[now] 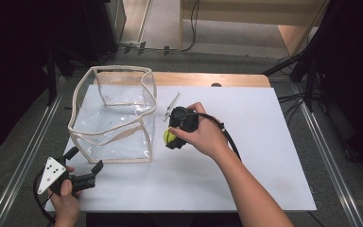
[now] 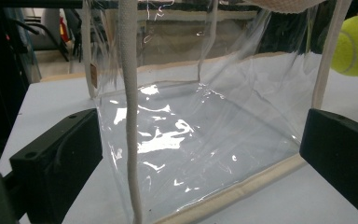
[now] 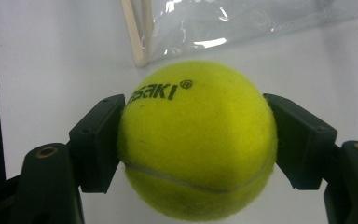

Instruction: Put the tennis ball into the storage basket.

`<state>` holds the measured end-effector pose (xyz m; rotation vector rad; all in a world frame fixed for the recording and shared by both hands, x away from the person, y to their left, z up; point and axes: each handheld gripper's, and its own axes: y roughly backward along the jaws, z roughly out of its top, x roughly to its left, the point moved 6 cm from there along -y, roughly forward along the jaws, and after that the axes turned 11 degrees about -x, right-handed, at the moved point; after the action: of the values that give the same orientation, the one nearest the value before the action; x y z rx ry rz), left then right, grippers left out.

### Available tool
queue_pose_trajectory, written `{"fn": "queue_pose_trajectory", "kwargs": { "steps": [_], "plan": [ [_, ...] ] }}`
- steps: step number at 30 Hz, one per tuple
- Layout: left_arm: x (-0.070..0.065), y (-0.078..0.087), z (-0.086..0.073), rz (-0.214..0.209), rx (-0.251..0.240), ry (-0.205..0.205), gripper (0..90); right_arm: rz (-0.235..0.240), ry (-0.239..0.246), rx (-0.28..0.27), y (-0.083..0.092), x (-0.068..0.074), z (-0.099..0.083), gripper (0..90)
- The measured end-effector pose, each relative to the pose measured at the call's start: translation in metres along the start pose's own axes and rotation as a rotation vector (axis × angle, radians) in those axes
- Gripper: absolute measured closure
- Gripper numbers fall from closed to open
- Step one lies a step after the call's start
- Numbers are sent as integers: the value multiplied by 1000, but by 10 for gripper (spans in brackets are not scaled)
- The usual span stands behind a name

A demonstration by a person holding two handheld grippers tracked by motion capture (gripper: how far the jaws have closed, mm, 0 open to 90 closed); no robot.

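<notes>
A yellow tennis ball point(image 3: 198, 140) is clamped between the two black jaws of my right gripper point(image 3: 196, 144), lifted a little off the white board. From above, the ball point(image 1: 168, 136) and right gripper point(image 1: 172, 138) hang just right of a clear plastic bag point(image 1: 111, 113) with beige trim, which stands open-topped on the board. My left gripper point(image 1: 84, 159) rests at the bag's near left corner, jaws wide apart. In the left gripper view the bag's point(image 2: 191, 130) corner stands between the spread jaws without touching them, and the ball point(image 2: 356, 44) shows at the upper right.
The white board point(image 1: 255, 184) covers a wooden table point(image 1: 208, 78). Right of the hand the board is bare. Metal rails point(image 1: 333, 161) run along both sides, with cables point(image 1: 293, 101) and dark stands beyond the far corners.
</notes>
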<state>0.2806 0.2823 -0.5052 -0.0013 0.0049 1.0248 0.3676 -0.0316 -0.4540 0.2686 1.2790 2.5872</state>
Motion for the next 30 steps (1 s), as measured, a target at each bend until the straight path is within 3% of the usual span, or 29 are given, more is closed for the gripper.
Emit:
{"fn": "queue_pose_trajectory", "kwargs": {
  "steps": [13, 30],
  "plan": [
    [0, 0, 0, 0, -1, 2, 0, 12, 36, 0, 8, 9, 19, 238],
    [0, 0, 0, -1, -1, 3, 0, 15, 61, 8, 23, 10, 35, 238]
  ]
}}
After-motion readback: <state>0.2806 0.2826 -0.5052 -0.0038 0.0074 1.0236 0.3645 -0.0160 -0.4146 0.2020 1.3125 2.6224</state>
